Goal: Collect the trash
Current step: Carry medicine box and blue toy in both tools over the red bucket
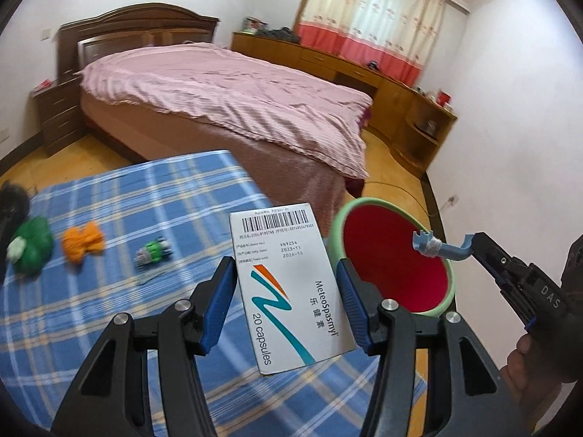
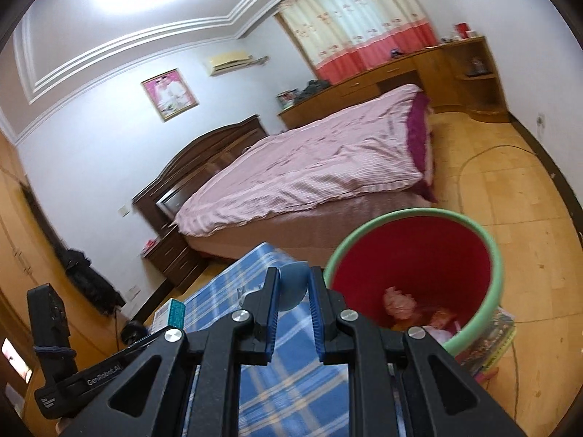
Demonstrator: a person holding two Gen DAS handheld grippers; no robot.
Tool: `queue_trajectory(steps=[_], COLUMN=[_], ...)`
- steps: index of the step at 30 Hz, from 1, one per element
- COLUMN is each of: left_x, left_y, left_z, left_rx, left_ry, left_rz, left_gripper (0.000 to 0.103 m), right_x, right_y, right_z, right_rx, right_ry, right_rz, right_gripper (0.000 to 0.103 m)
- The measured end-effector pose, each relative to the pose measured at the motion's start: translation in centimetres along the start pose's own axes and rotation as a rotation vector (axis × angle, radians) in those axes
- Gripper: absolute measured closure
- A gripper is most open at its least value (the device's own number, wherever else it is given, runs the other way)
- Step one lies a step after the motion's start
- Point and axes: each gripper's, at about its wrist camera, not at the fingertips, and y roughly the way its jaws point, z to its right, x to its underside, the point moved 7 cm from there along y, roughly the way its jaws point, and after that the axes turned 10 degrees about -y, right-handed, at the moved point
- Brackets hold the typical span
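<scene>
Left wrist view gives us the box (image 1: 289, 287) face-on, with its barcode, "20 capsules" and a teal and orange logo; from the right wrist we see only its thin teal edge, off to the left. That left view also shows three small things lying on the blue plaid cloth (image 1: 120, 196): a green lump (image 1: 31, 244), an orange one (image 1: 83, 242) and a green-and-white one (image 1: 153, 251). Only the right wrist view looks down into the bin (image 2: 501, 266), red inside with a pale green rim, where pink and orange scraps (image 2: 419, 313) lie at the bottom.

Our left gripper (image 1: 286, 302) is clamped on the box, its blue pads pressed to both long sides, holding it above the cloth's edge beside the bin. Our right gripper (image 2: 294, 300) is closed on a light blue plastic piece (image 1: 441, 247), bent like a hook and wrapped with white at one spot, hanging over the bin's mouth.
</scene>
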Motion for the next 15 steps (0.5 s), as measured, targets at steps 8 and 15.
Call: queue_trajectory(steps=[8,15], left_x=[1.2,2.9], left_y=[5.0,8.7], left_z=[5.6,9.1], left_rx=[0.042,0.065], left_ry=[0.097,0.153], left_rz=[-0.079,-0.159], left_gripper=[0.046,0.046], right_x=[0.4,1.4], right_y=[1.2,2.5], right_z=[6.0,10.1], right_rx=[0.067,0.125], right_ry=[0.081,0.128], right_rz=[-0.032,-0.066], right_gripper=[0.085,0.085])
